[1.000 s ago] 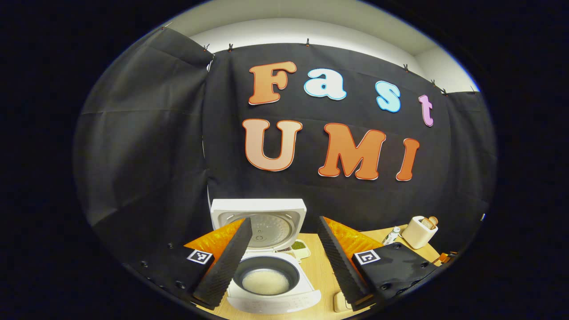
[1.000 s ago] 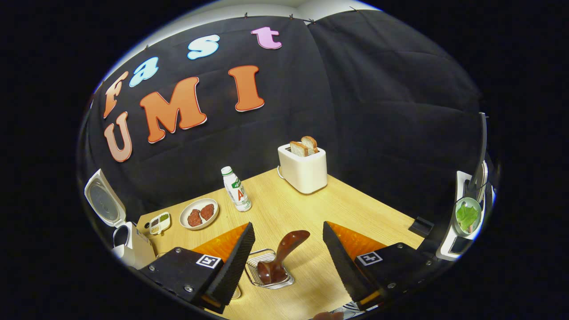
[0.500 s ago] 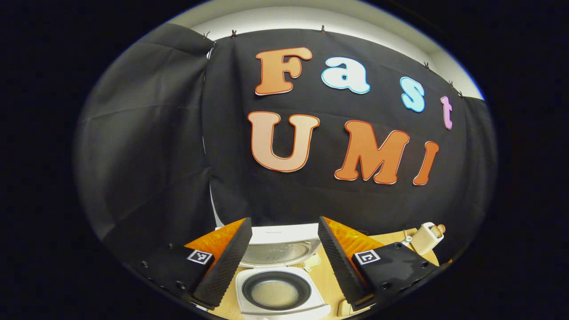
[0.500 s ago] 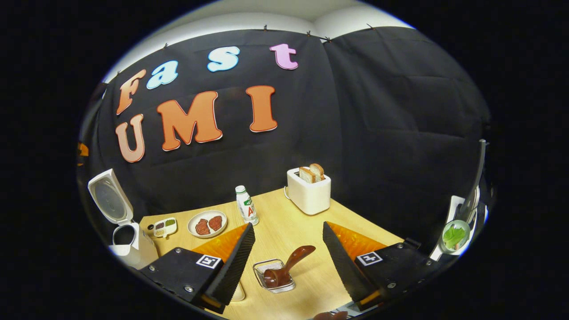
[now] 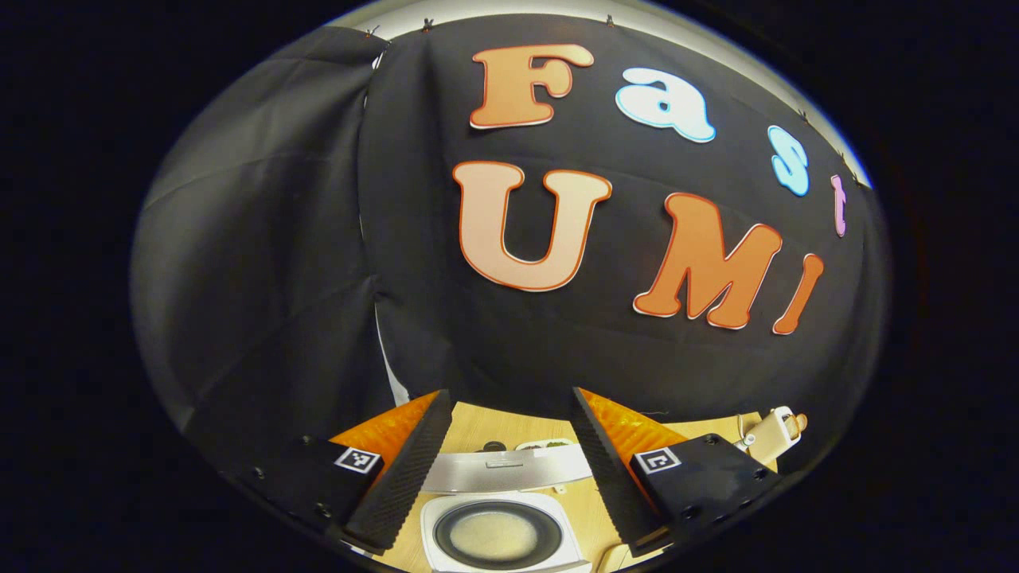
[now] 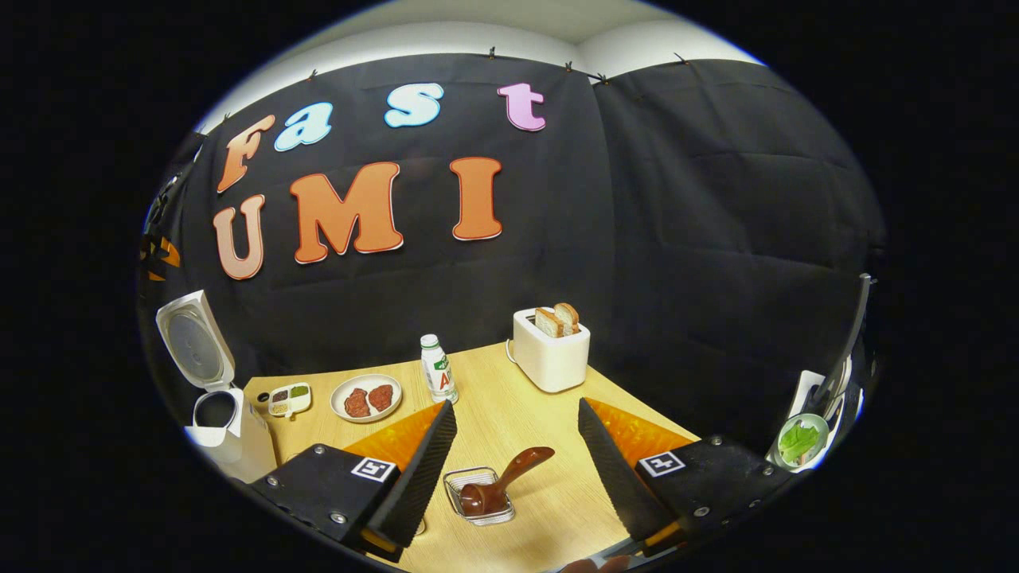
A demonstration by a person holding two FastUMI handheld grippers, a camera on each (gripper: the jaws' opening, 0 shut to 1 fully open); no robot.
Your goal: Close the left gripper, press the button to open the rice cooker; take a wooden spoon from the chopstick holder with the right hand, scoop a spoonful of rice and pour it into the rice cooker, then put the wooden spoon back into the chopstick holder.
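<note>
In the left gripper view, my left gripper (image 5: 509, 395) is open and empty, held above the white rice cooker (image 5: 446, 517). Its lid (image 5: 505, 469) stands up, and the dark inner pot holds pale rice (image 5: 493, 537). In the right gripper view, my right gripper (image 6: 516, 403) is open with nothing between its fingers. It hangs back from the brown wooden spoon (image 6: 509, 477), which leans in the small wire chopstick holder (image 6: 470, 505) on the table. The open rice cooker (image 6: 227, 430) stands at the far left of that view.
On the light wooden table (image 6: 541, 509) sit a white toaster (image 6: 551, 354) with bread slices, a small bottle (image 6: 438, 368), a plate of meat (image 6: 366, 398) and a small divided dish (image 6: 288, 398). A bowl of greens (image 6: 798, 438) is at the far right. The toaster (image 5: 772, 434) also sits right of the cooker.
The left gripper has risen and come closer over the cooker, which has slid lower in its view. The right gripper has drawn back from the spoon, which stays in the holder.
</note>
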